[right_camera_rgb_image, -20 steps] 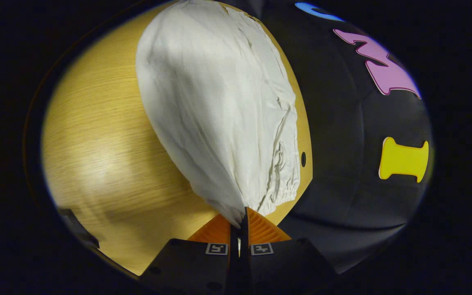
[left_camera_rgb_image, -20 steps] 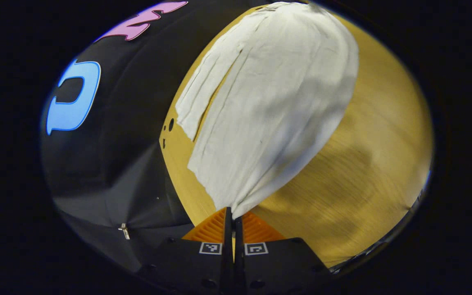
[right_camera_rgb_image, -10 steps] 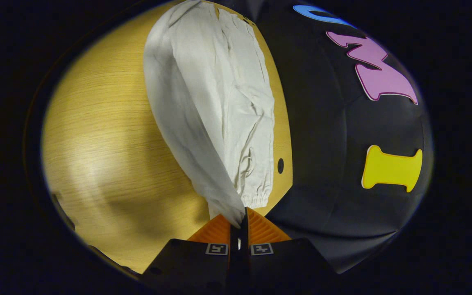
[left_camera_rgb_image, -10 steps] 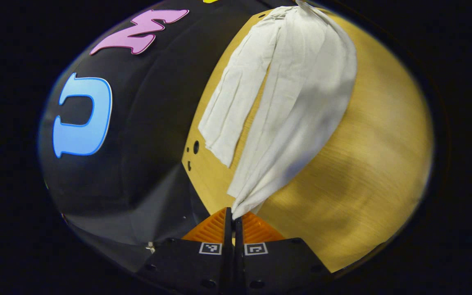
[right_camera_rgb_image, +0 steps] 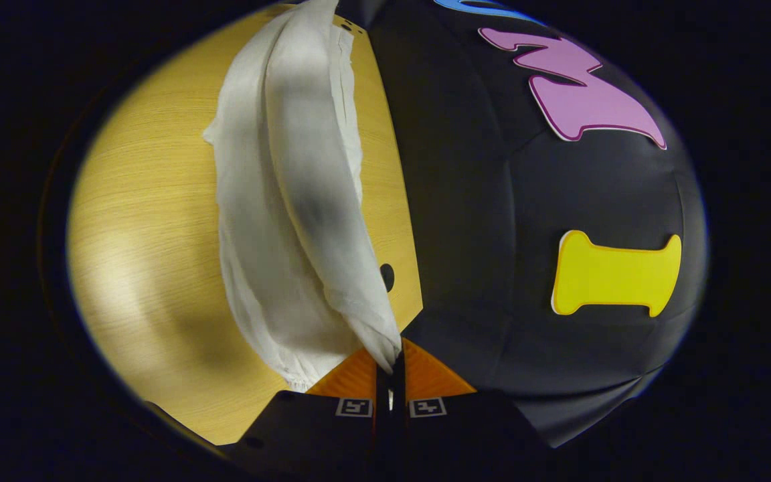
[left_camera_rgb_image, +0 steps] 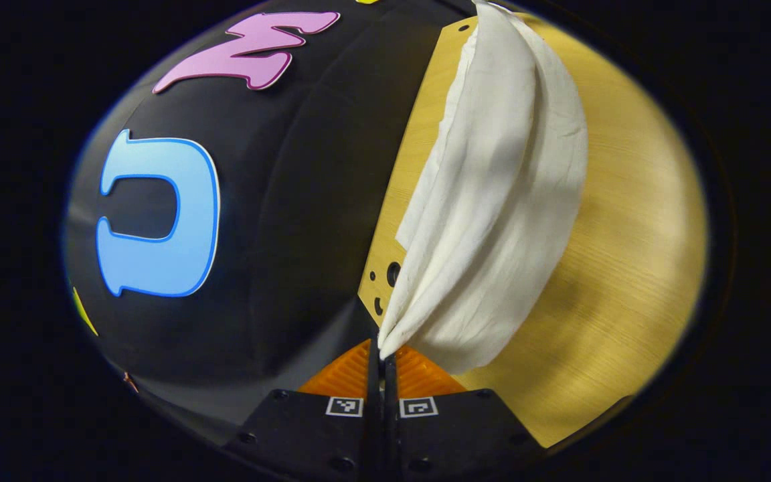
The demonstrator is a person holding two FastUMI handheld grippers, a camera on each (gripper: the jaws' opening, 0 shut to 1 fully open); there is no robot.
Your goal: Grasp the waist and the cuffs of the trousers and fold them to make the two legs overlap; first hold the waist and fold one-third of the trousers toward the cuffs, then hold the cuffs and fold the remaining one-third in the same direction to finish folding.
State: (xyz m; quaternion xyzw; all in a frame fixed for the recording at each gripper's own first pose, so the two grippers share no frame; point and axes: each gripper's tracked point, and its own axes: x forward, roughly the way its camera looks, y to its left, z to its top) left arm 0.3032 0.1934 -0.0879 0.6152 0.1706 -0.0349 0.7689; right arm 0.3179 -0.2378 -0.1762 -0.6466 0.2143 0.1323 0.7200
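While each hand-held gripper [left_camera_rgb_image: 381,355] [right_camera_rgb_image: 391,361] pinches them, trousers [left_camera_rgb_image: 492,221] hang.

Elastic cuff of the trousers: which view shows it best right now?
The right gripper view: the gathered cuff lies on the table beside the right tongs. The left gripper view shows the trousers pinched in the left tongs, cuff not discernible.

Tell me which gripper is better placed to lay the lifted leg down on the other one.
Neither alone, likely both. The left gripper and right gripper are each shut on an end of the trousers, lifted above the table. Which end is waist or cuff I cannot tell, so lowering both together looks safest.
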